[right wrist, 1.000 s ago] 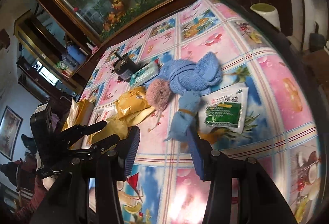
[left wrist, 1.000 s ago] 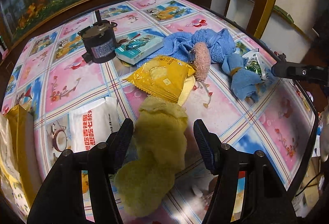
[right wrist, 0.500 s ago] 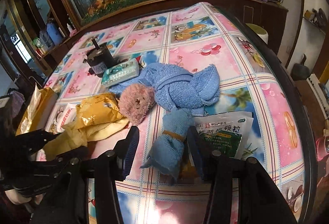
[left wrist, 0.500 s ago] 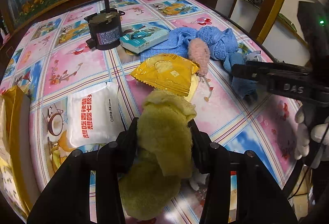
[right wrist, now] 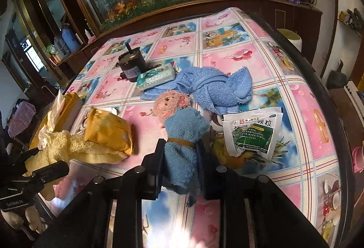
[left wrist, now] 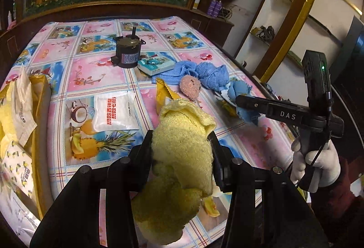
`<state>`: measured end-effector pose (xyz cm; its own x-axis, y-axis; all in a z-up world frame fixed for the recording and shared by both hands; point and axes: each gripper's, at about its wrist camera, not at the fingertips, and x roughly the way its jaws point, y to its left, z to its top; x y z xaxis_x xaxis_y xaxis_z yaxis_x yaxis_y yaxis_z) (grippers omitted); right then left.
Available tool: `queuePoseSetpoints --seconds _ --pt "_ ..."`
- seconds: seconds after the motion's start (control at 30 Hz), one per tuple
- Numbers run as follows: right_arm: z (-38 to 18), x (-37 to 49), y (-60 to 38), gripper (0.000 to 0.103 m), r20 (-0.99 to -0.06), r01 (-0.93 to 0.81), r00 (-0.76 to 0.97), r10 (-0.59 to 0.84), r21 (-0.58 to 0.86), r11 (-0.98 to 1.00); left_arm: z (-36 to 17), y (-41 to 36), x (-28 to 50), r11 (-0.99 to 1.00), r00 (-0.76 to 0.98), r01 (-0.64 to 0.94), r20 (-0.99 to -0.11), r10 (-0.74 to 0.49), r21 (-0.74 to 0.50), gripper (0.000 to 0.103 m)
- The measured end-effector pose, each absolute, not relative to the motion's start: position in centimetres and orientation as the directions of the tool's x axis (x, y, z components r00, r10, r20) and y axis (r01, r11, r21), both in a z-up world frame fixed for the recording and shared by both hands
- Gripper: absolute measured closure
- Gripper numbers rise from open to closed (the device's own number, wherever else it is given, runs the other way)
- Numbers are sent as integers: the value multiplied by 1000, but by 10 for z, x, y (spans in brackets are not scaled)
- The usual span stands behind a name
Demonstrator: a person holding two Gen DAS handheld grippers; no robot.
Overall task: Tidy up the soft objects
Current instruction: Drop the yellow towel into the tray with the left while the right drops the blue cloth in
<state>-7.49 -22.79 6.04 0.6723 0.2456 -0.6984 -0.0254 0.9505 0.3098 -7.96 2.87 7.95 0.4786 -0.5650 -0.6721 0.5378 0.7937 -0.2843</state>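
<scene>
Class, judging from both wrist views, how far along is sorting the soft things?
Done: nothing looks grouped yet. In hand: left gripper clamps the yellow towel; right gripper grips the banded blue cloth. Left: the blue towel and pink plush lie among packets.

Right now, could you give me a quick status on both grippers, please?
Left gripper shut on yellow towel. Right gripper shut on small blue bundle. Yellow snack packet lies against the yellow towel.
</scene>
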Motion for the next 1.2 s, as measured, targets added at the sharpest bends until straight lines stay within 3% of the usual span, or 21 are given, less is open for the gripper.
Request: queuePoseSetpoints --seconds 0.3,0.43,0.87,1.2 --pt "81 -95 -201 78 -656 -118 684 319 332 936 117 79 -102 789 557 502 -566 -608 -355 58" --pt "87 -96 -180 78 -644 -175 675 361 336 925 132 122 -106 842 633 421 -555 -539 -338 58" --pt "107 -75 -60 78 -630 -424 568 530 328 844 98 246 -97 965 729 56 -650 -214 -256 58" --pt "99 -60 52 78 -671 -575 415 614 329 749 61 277 -77 980 673 -51 -731 -110 -195 55"
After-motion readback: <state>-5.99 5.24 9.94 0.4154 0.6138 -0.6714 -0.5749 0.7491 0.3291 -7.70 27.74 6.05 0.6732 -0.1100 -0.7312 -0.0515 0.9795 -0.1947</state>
